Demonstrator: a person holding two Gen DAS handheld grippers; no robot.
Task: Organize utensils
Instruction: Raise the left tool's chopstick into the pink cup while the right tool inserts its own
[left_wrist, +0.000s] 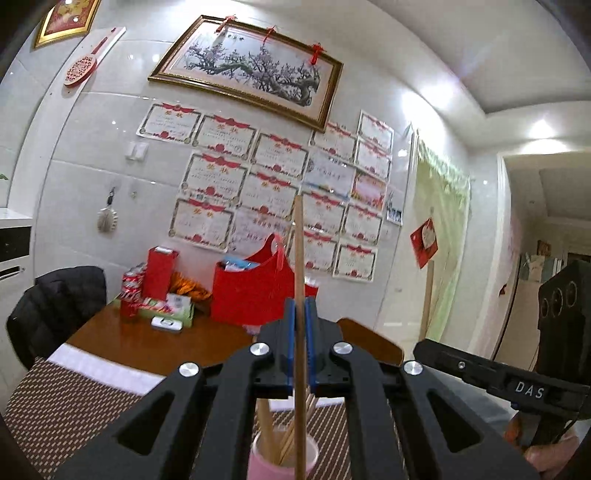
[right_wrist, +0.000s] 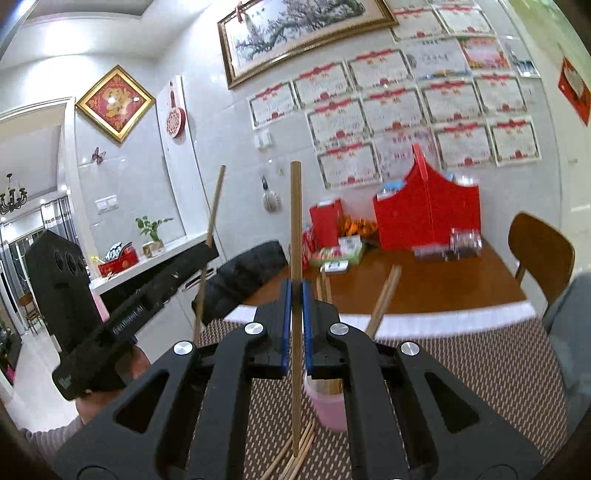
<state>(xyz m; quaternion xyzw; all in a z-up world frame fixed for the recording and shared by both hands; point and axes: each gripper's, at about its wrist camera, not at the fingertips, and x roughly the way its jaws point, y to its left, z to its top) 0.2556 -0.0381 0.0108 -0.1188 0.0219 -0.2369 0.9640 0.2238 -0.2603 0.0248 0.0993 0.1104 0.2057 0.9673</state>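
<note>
My left gripper (left_wrist: 300, 314) is shut on a wooden chopstick (left_wrist: 299, 251) held upright, its lower end inside a pink cup (left_wrist: 282, 459) that holds several more chopsticks. My right gripper (right_wrist: 296, 295) is shut on another wooden chopstick (right_wrist: 295, 229), also upright, its lower tip just above loose chopsticks (right_wrist: 299, 454) lying on the woven mat (right_wrist: 461, 373). The pink cup (right_wrist: 328, 408) stands just right of that chopstick, with a thicker wooden stick (right_wrist: 384, 299) leaning out of it. The left gripper (right_wrist: 212, 251) and its chopstick (right_wrist: 216, 203) show at the left in the right wrist view.
The brown table (right_wrist: 424, 288) carries a red gift bag (right_wrist: 428, 218), a red box (left_wrist: 160, 273), cans and snack packs at the back by the wall. A black jacket hangs on a chair (left_wrist: 55, 310) at left. A wooden chair (right_wrist: 541, 251) stands at right.
</note>
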